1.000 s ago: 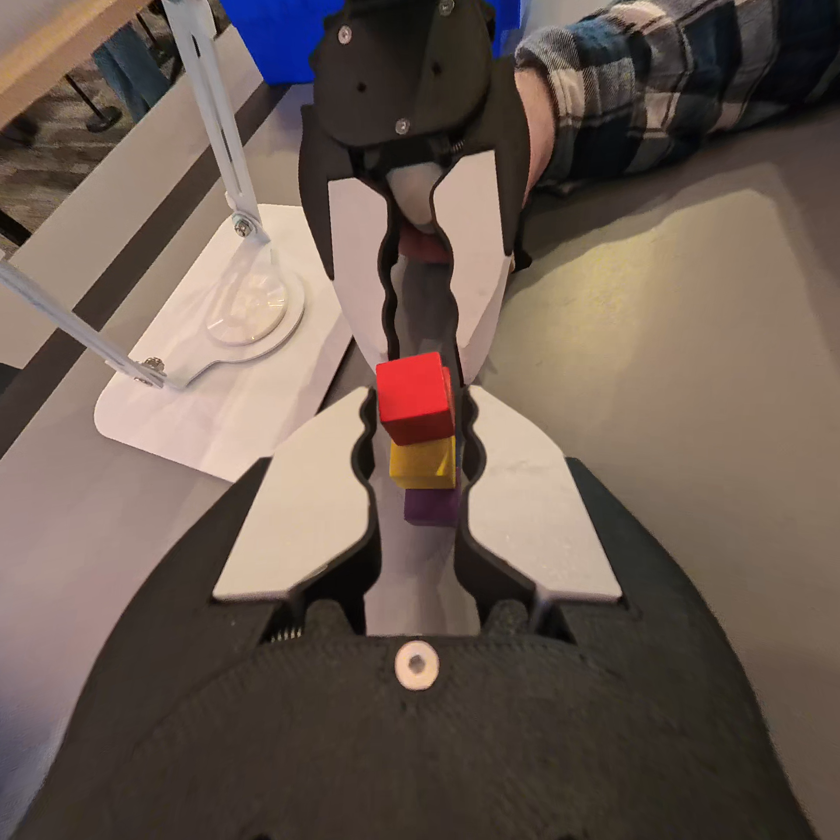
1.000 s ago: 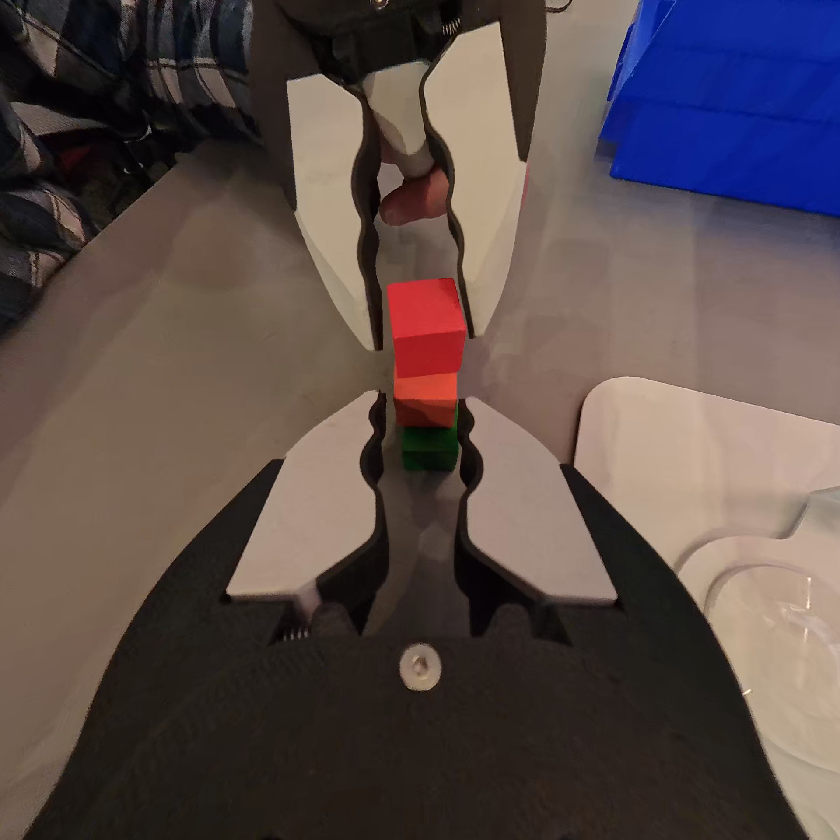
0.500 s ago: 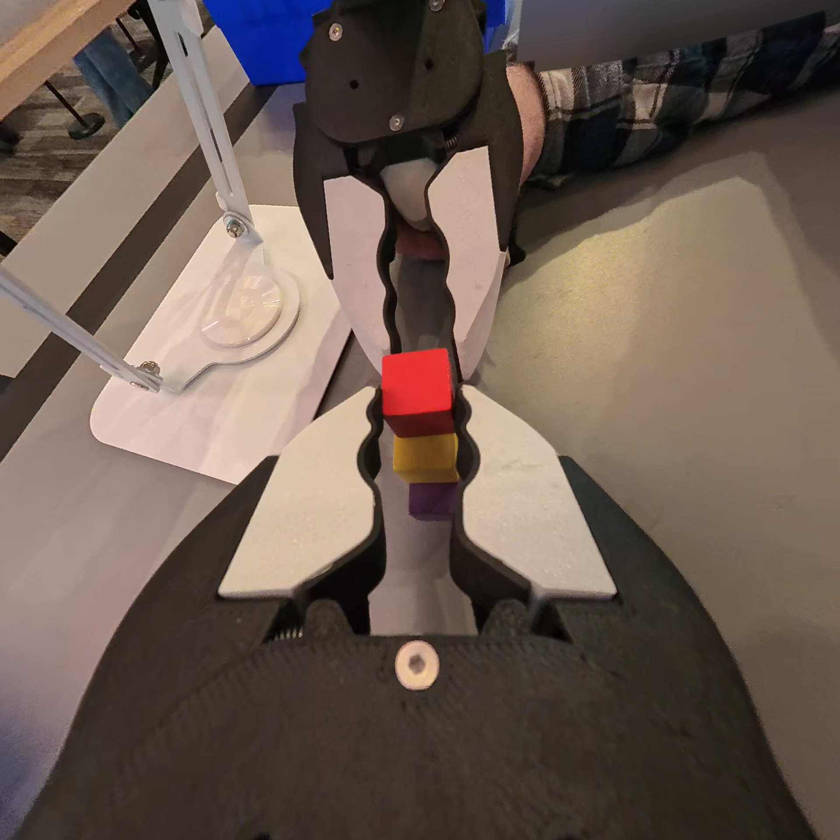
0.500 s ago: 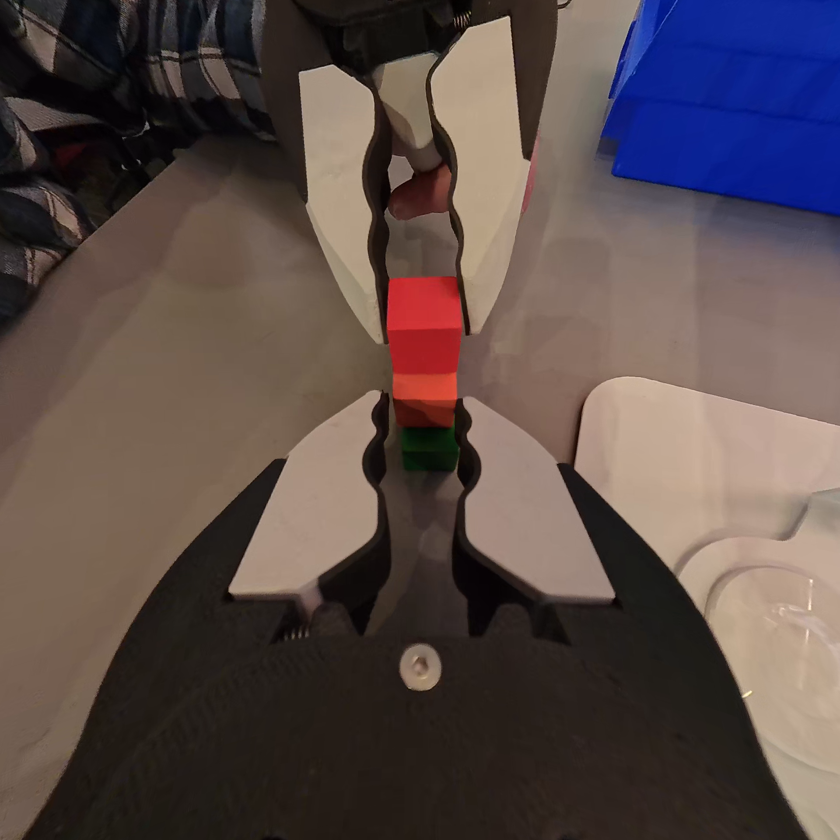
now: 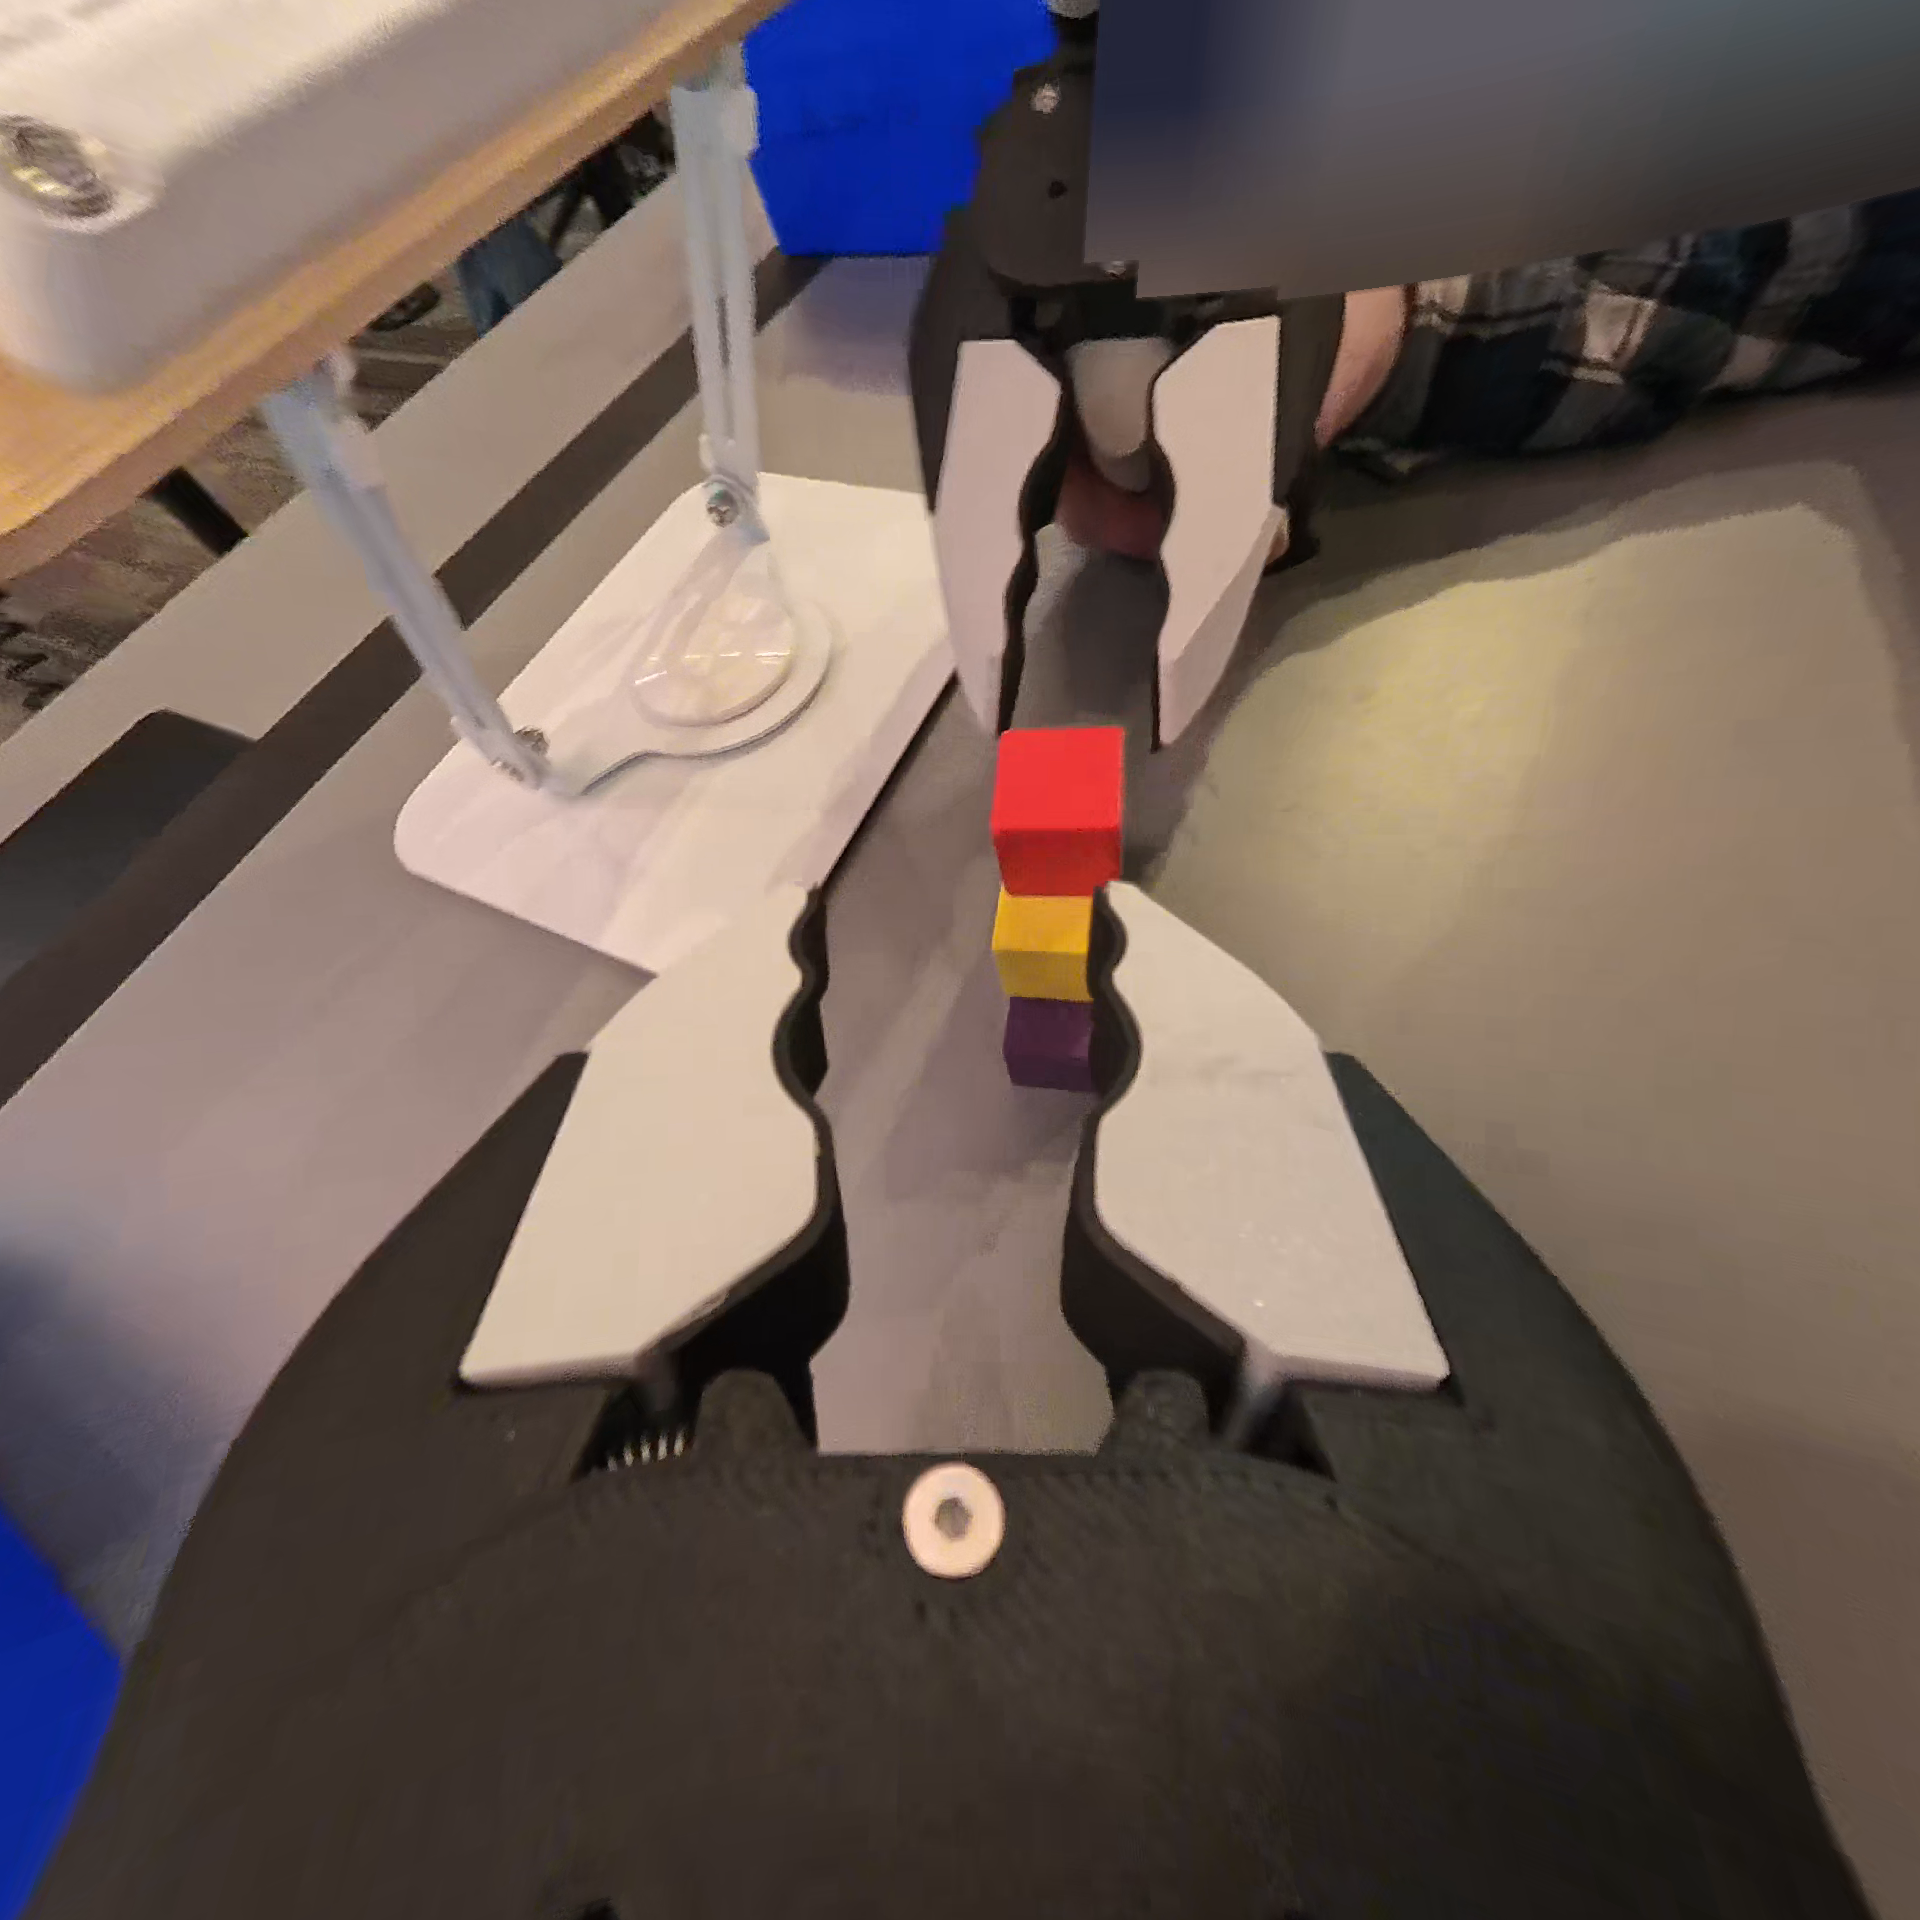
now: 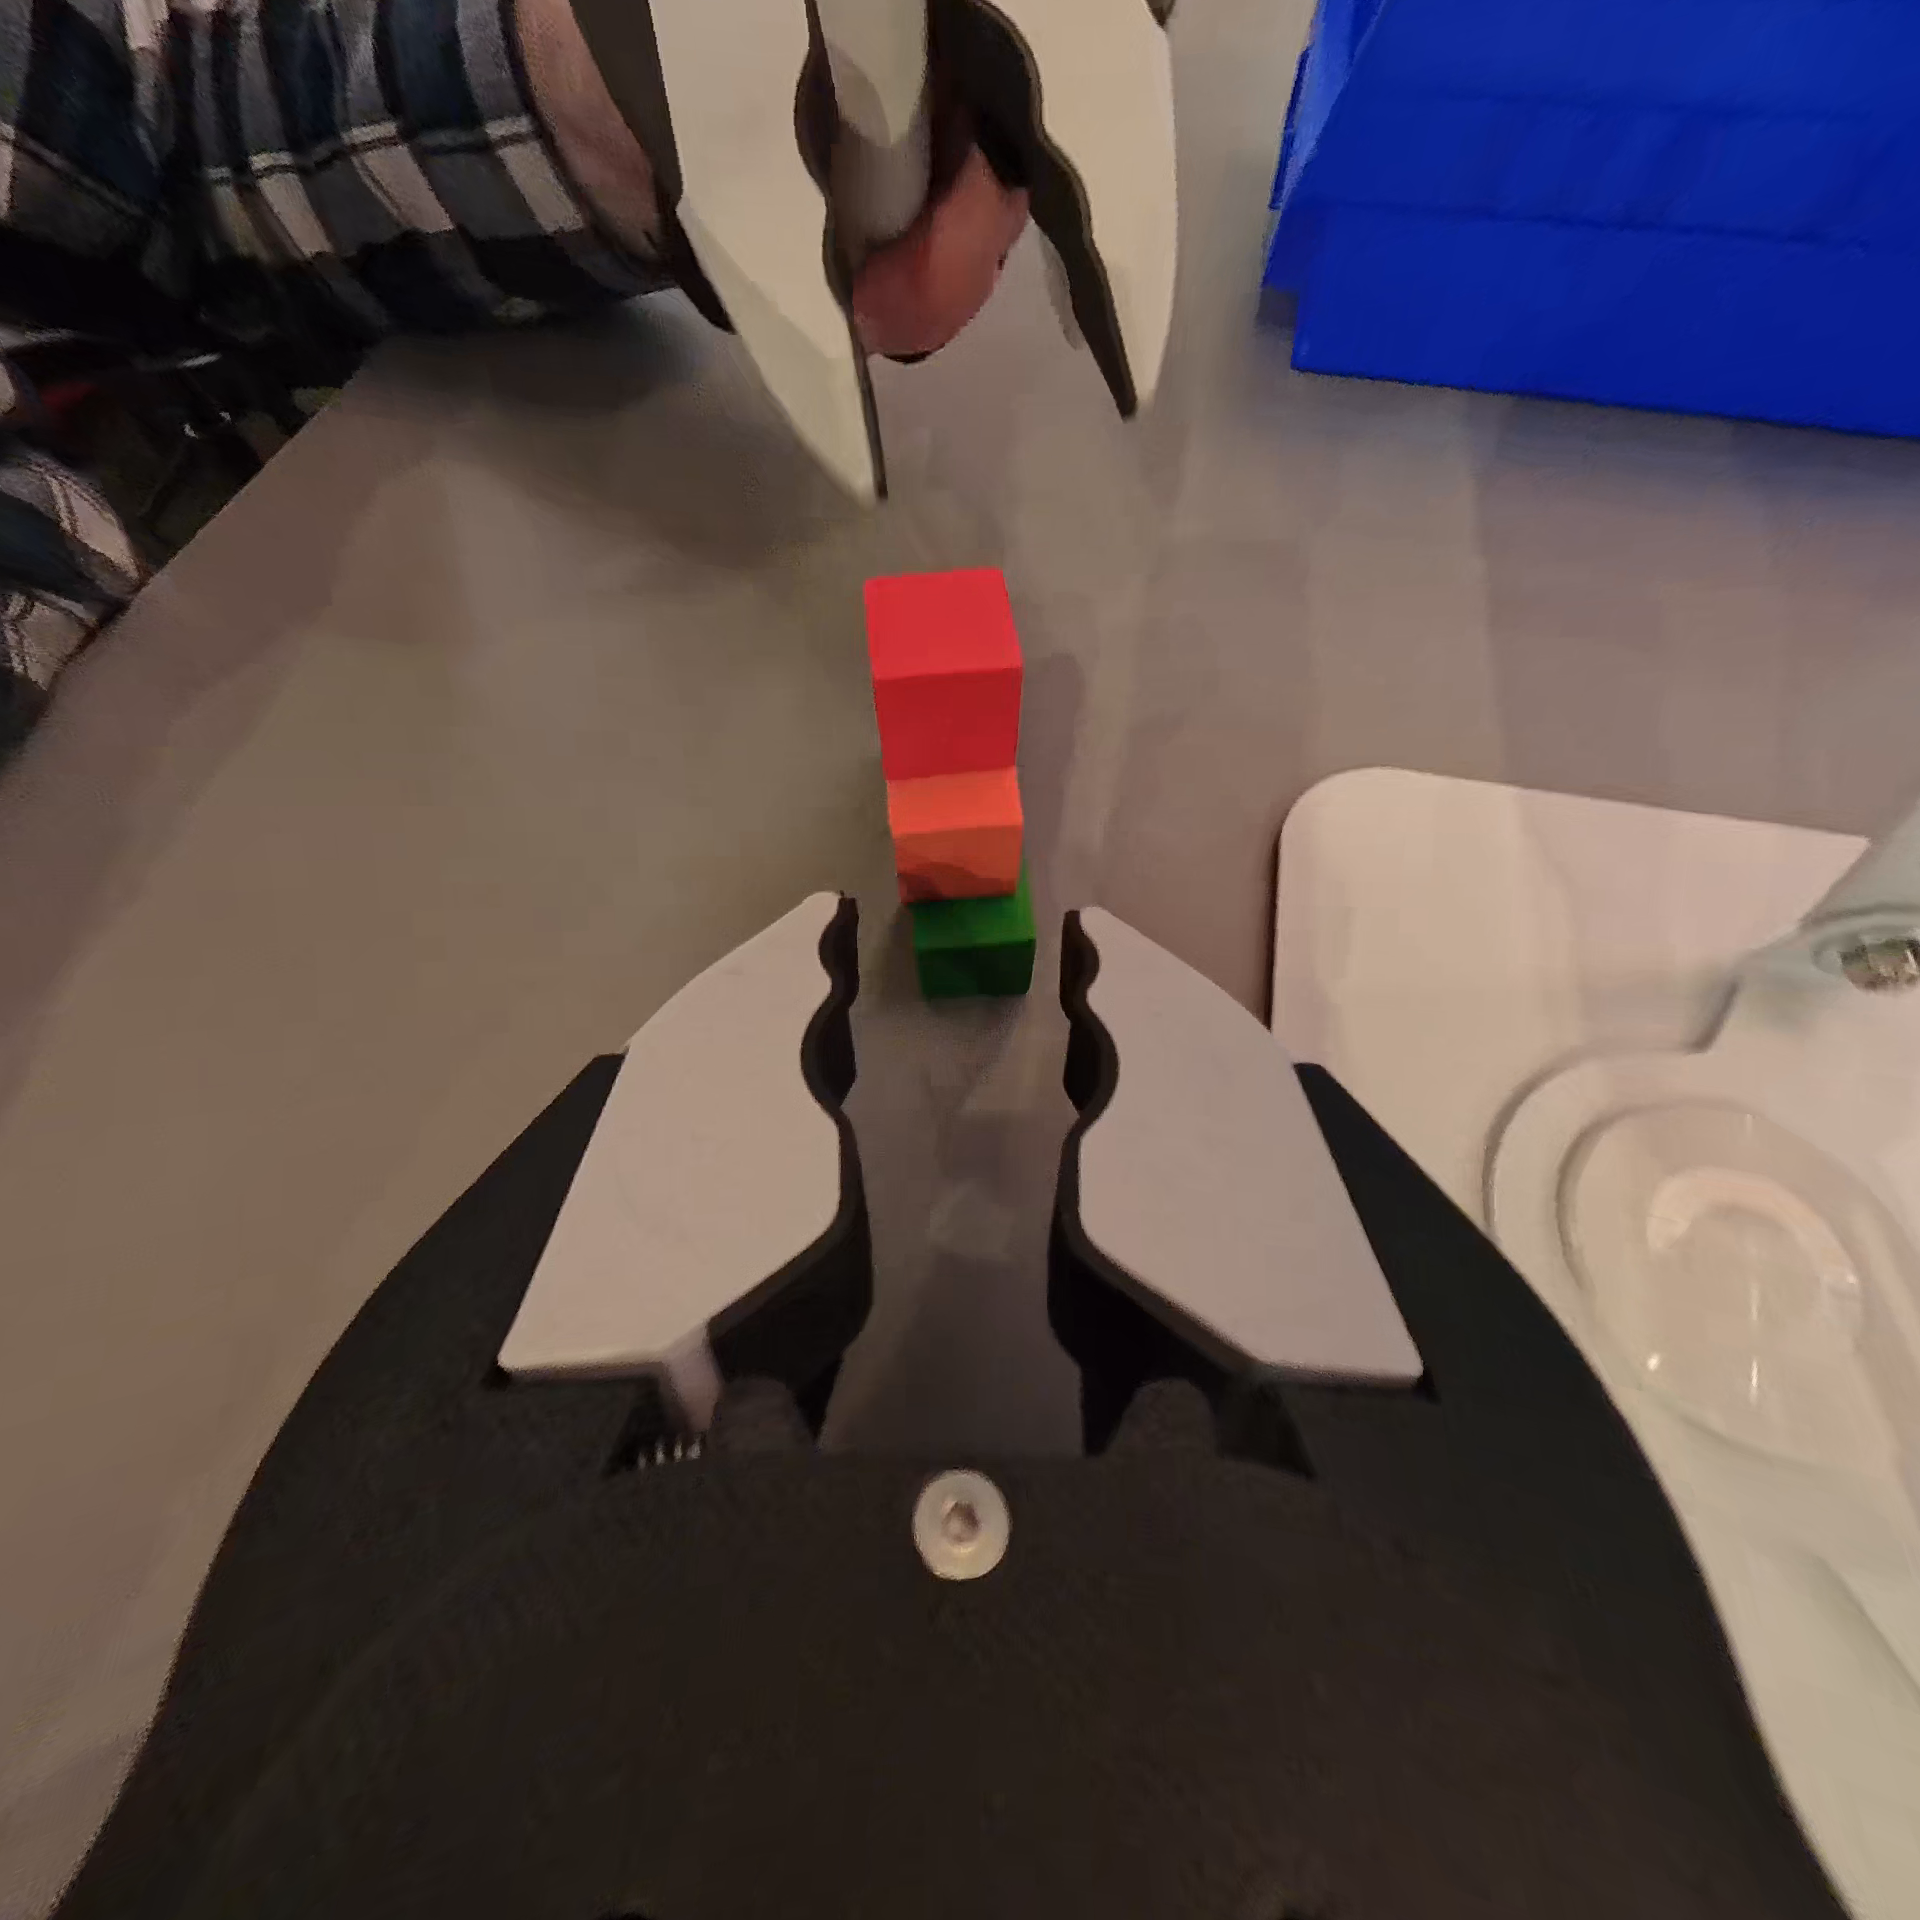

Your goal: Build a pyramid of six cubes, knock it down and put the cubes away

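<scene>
A: Cubes — pyramid stands on the counter [image 6: 436, 727] between the two claws, seen end-on so it reads as a column. Start at the claws?

B: Left claw [image 5: 961, 914] is spread, nothing gripped. The yellow cube [image 5: 1042, 945] and purple cube [image 5: 1049, 1044] sit right beside its right-hand finger [image 5: 1195, 1039]; touching or not, cannot tell. Wide gap on the other side, so no squeeze.

A: Right claw?

B: Right claw [image 6: 958, 920] is also apart and empty. The green cube [image 6: 975, 951] sits just ahead of the tips, with counter showing on both sides.

A: Why face each other like that?

B: My guess: one at each end of the row keeps the stack square, and spreading lets go without dragging anything.

A: Stack itself?

B: Red cube [image 6: 943, 675] on top, orange cube [image 6: 956, 836] under it on the right side, green at the base. From the left: red, yellow, purple. Only five colours show; the sixth is hidden. It looks built, with knocking down likely next.

A: Further out?

B: A white stand base [image 5: 665, 810] lies beside the stack, a blue bin [image 6: 1600, 208] stands behind, likely where the cubes go, and a plaid sleeve [image 5: 1662, 322] rests on the counter.
</scene>
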A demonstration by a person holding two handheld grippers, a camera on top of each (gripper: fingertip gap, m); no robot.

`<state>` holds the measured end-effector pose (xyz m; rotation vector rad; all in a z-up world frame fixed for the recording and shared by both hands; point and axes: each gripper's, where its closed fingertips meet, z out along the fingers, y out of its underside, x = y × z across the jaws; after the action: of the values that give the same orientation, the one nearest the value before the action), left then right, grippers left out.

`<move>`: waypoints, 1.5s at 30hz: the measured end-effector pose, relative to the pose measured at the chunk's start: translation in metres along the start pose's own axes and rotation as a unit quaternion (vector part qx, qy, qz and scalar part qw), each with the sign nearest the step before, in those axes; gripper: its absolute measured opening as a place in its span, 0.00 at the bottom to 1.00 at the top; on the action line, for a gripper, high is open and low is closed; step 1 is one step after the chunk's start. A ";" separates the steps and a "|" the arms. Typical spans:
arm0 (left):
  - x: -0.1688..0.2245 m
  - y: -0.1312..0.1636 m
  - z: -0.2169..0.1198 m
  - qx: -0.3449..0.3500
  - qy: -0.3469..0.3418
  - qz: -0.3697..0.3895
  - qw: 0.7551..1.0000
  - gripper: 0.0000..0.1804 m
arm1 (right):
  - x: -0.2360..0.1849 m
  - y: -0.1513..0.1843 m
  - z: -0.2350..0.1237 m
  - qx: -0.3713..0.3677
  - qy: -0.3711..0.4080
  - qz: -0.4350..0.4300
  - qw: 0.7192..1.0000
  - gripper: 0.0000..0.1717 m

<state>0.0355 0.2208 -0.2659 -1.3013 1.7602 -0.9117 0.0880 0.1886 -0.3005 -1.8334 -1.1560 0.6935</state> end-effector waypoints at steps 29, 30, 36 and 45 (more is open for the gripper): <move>-0.019 0.061 -0.011 -0.068 -0.110 -0.064 0.989 0.00 | 0.000 0.042 -0.033 -0.048 0.090 0.066 0.993 0.00; -0.023 0.061 -0.016 -0.067 -0.120 -0.066 0.988 0.00 | 0.002 0.045 -0.036 -0.051 0.094 0.069 0.992 0.00; -0.048 0.073 -0.042 -0.060 -0.161 -0.116 0.978 0.00 | 0.011 0.055 -0.046 -0.065 0.104 0.085 0.989 0.00; -0.052 0.086 -0.041 -0.091 -0.172 -0.111 0.975 0.00 | 0.009 0.063 -0.044 -0.092 0.108 0.077 0.987 0.00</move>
<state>-0.0276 0.2953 -0.3139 -1.6893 1.4730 -0.6062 0.1544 0.1672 -0.3332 -2.1128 -0.9710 0.4712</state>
